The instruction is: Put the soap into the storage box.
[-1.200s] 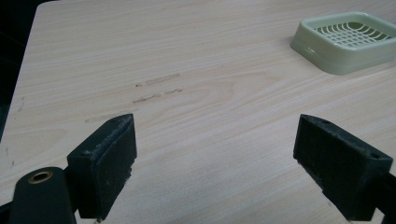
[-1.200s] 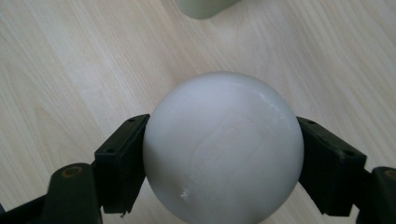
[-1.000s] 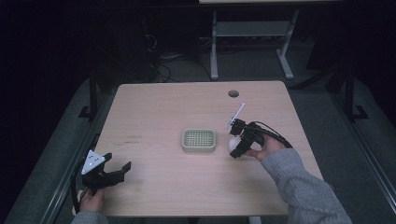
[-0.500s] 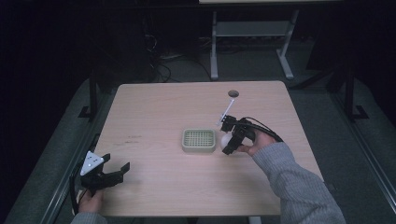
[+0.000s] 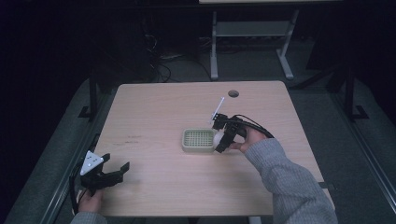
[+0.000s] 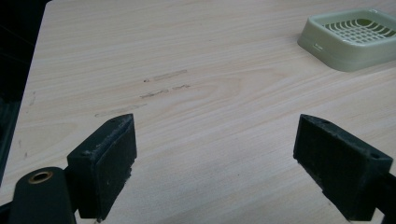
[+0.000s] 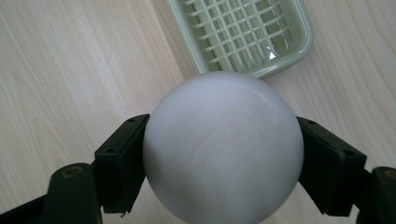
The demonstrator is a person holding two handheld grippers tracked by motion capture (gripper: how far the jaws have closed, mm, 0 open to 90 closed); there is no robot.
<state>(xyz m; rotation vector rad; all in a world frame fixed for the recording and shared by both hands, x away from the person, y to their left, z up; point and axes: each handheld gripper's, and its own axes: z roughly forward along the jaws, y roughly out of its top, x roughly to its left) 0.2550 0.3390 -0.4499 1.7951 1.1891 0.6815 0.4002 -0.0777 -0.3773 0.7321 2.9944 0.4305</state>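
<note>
R claw [image 5: 219, 140] pinching white ball [image 7: 223, 147] betw both jaws, held just above surface [image 5: 154, 107] at right edge of green tray [image 5: 198, 139], L claw [image 5: 112, 173] spread wide, low near front-left corner, nothing in it

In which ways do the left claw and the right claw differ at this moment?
The left claw is open with nothing between its jaws; the right claw is shut on a white soap bar. The left claw sits near the table's near-left corner, far from the green soap dish; the right claw is beside the dish's right edge. Both have black jaws and are hand-held.
</note>
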